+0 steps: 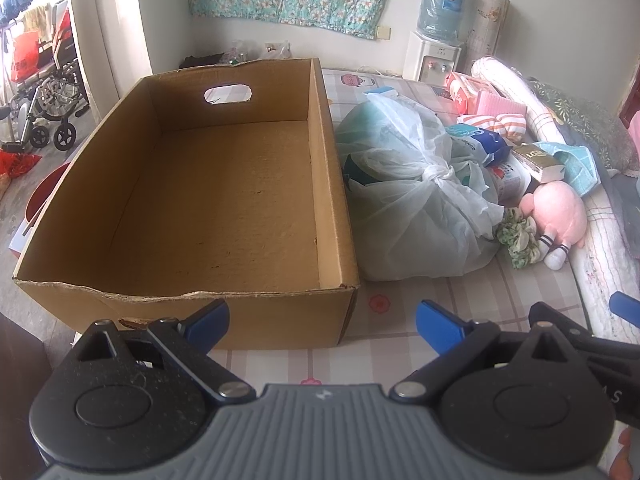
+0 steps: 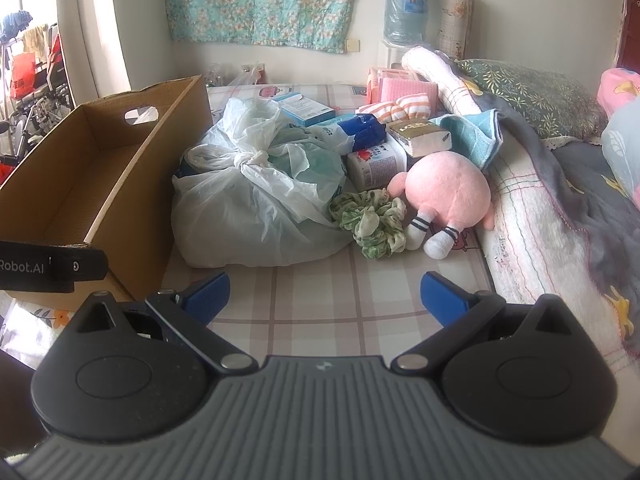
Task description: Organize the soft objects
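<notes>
Right gripper (image 2: 324, 300): jaws wide apart, holding nothing, hovering low and level over the bed (image 2: 320, 312), near side of the cardboard box (image 2: 132, 200).
Left gripper (image 1: 322, 320): spread wide, empty, at the box's near wall.
Scrunchie (image 2: 370, 220): right of the box, touching the plush toy (image 2: 444, 196).
Tied bag (image 2: 256, 200): just beside the box.
Risk: a grab could snag loose plastic, dragging the bag.

brown cardboard box (image 1: 224, 184), pink plush toy (image 2: 448, 192), green-white floral scrunchie (image 2: 370, 222), checked mattress cover (image 2: 320, 300), teal floral cloth (image 2: 264, 0) far wall
</notes>
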Action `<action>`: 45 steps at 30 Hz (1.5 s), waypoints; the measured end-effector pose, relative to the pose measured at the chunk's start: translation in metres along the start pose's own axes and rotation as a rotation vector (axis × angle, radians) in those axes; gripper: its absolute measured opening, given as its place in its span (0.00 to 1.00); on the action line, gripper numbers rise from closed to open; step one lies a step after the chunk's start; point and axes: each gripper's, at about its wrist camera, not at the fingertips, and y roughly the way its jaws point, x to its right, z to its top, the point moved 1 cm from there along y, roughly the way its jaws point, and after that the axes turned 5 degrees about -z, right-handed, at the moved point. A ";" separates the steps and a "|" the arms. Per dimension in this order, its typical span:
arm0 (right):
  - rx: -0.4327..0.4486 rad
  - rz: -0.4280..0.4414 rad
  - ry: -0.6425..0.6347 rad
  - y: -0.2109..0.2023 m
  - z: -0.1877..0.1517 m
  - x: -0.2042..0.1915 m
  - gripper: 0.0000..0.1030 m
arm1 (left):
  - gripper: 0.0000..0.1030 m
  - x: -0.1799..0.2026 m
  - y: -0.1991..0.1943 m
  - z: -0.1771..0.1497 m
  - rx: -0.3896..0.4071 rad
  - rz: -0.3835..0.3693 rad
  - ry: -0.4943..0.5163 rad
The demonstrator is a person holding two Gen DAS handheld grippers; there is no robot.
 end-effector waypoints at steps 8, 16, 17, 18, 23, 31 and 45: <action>0.000 -0.002 -0.002 0.001 0.001 -0.001 0.99 | 0.97 -0.001 0.002 0.000 -0.005 0.002 -0.001; 0.001 -0.003 -0.003 0.001 0.001 -0.001 0.99 | 0.97 -0.001 0.002 0.000 -0.006 0.001 0.000; 0.001 -0.003 -0.002 0.001 0.001 -0.002 0.99 | 0.97 -0.001 0.002 0.000 -0.006 0.002 -0.001; 0.001 -0.003 -0.003 0.001 0.001 -0.002 0.99 | 0.97 -0.001 0.002 0.000 -0.005 0.001 -0.001; 0.000 -0.004 -0.005 0.002 0.002 -0.002 0.99 | 0.97 -0.001 0.002 0.000 -0.006 0.002 -0.002; -0.002 -0.006 -0.007 0.003 0.002 -0.004 0.99 | 0.97 -0.003 0.003 0.000 -0.012 0.002 -0.004; -0.006 -0.003 -0.009 0.005 0.001 -0.006 0.99 | 0.97 -0.005 0.004 -0.001 -0.020 0.006 -0.009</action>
